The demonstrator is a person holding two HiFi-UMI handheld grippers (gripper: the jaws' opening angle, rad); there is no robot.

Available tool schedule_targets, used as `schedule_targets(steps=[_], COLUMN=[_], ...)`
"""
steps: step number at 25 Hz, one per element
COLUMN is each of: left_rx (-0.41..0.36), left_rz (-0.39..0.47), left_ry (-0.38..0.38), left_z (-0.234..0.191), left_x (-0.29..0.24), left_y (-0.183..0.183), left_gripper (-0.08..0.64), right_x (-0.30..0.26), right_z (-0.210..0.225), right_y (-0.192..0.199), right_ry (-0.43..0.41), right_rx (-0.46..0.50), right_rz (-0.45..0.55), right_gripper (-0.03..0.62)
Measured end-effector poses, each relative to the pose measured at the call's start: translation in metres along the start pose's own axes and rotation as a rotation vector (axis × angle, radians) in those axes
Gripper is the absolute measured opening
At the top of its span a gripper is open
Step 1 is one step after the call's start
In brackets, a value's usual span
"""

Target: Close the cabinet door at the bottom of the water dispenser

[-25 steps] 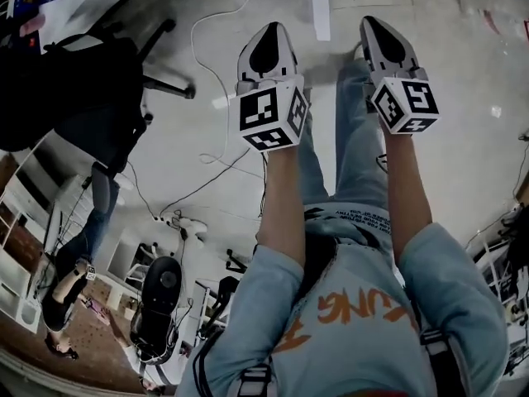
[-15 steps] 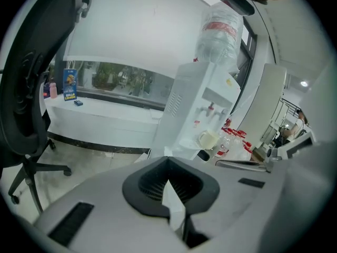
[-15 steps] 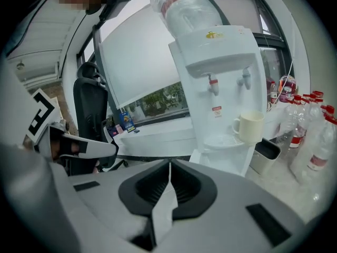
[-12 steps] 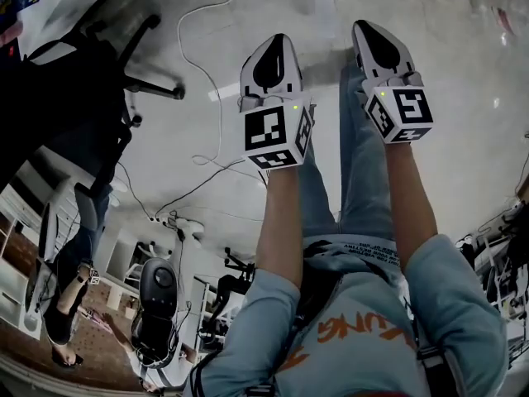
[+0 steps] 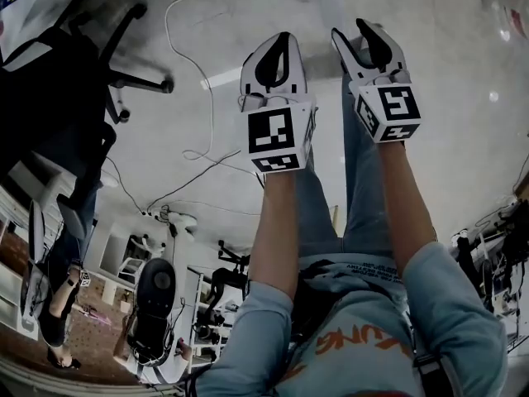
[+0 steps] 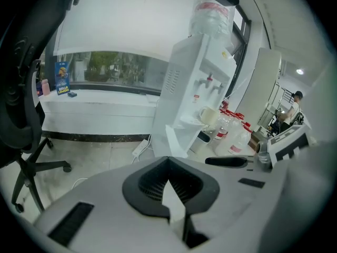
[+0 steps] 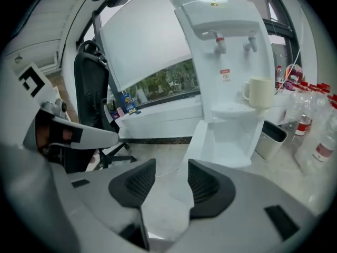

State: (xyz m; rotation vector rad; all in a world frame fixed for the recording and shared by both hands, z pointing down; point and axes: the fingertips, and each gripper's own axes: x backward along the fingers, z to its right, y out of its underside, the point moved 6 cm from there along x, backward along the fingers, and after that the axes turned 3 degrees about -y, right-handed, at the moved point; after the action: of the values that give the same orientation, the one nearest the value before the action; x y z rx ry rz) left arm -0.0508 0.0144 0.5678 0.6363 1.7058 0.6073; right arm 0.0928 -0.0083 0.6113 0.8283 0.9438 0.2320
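Hanging open, the cabinet door [image 7: 200, 141] looks light and rigid; push its free edge. The right gripper [image 7: 172, 167] fingers have just opened, empty; the left gripper [image 6: 168, 162] is clenched.

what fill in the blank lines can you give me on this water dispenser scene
1. The cabinet door at the bottom of the water dispenser stands ____.
2. On the dispenser's drip tray sits a cream ____.
3. The left gripper has its fingers ____, with nothing between them.
Missing words: open; mug; shut.
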Motion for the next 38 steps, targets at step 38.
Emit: schedule_targets(steps=[38], left_rx=[-0.017], left_rz=[-0.091], left_ry=[0.062], left_z=[0.032], left_x=[-0.048], left_y=[0.028], left_gripper=[0.011], right_x=[-0.039], right_z=[0.047], right_y=[0.066], right_ry=[0.089], right_rx=[0.079], right_rz=[-0.276], right_gripper=[0.216])
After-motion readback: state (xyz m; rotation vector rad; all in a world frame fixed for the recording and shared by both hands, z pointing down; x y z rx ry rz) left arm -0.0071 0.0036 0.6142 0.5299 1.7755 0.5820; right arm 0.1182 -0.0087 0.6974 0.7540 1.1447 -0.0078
